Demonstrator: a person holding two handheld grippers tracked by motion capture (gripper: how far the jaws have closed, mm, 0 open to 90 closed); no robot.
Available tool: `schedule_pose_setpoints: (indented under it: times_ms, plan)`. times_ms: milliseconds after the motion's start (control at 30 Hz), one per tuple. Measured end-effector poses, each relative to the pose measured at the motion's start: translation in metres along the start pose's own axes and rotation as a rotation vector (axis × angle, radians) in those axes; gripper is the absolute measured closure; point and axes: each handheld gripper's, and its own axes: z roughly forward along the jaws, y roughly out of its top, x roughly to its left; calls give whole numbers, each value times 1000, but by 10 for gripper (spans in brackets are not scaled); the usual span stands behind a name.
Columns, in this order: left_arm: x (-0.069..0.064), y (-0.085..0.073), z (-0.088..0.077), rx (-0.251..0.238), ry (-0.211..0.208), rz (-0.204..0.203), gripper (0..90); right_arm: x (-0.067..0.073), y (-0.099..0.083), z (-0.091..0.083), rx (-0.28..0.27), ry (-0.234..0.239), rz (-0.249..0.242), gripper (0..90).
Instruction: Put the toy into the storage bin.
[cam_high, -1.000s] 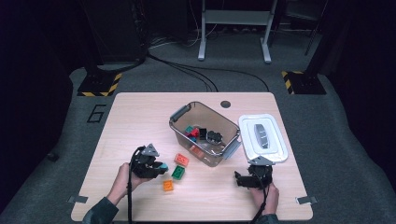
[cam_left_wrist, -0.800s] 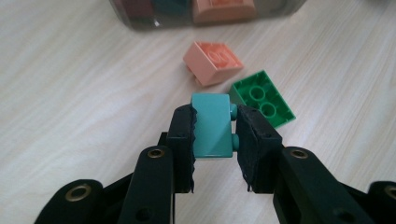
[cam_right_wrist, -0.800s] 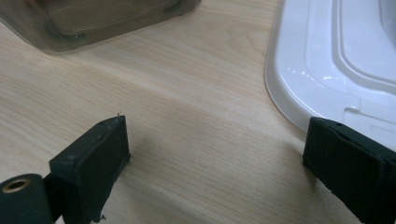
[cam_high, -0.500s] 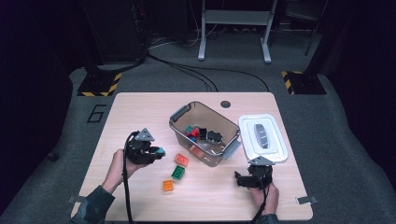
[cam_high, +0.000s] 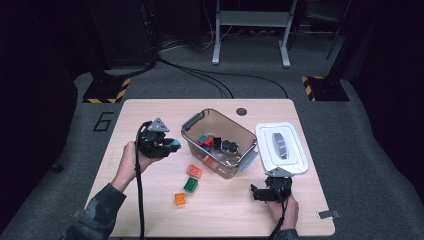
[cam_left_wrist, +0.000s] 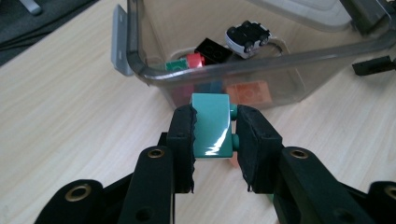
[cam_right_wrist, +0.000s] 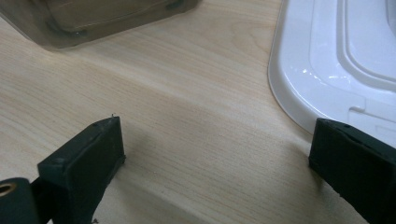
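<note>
My left gripper (cam_high: 169, 145) is shut on a teal brick (cam_left_wrist: 212, 126) and holds it in the air, left of the clear plastic bin (cam_high: 196, 120). In the left gripper view both pads clamp the brick's sides, with the bin's wall (cam_left_wrist: 135, 60) just ahead. My right gripper (cam_high: 256, 192) rests low at the table's front right. Its jaws (cam_right_wrist: 215, 135) stand wide apart and have just been opening, with bare wood between them.
The bin holds a toy car (cam_left_wrist: 247, 35) and black (cam_left_wrist: 213, 49), red (cam_left_wrist: 195, 59) and green bricks. Three loose bricks lie in front of it: red-orange (cam_high: 194, 171), green (cam_high: 190, 185), orange (cam_high: 180, 198). A white lid (cam_high: 281, 147) lies right of the bin.
My left gripper has risen off the table with the teal brick and moved toward the far side, level with the bin. The right hand has stayed put.
</note>
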Motion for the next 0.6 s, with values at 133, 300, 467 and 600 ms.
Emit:
schedule_pose_setpoints:
  times_ms: [133, 300, 467, 600]
  plan:
    - [5, 14, -1, -8, 8, 4, 681, 0, 0, 0, 0, 0, 0, 23]
    - [10, 32, -1, -16, 14, 7, 681, 0, 0, 0, -1, 4, 1, 23]
    - [14, 47, 2, -11, 17, 16, 681, 0, 0, 0, 0, 3, 1, 23]
    - [17, 56, 10, -9, 6, 1, 681, 0, 0, 0, 1, 4, 1, 23]
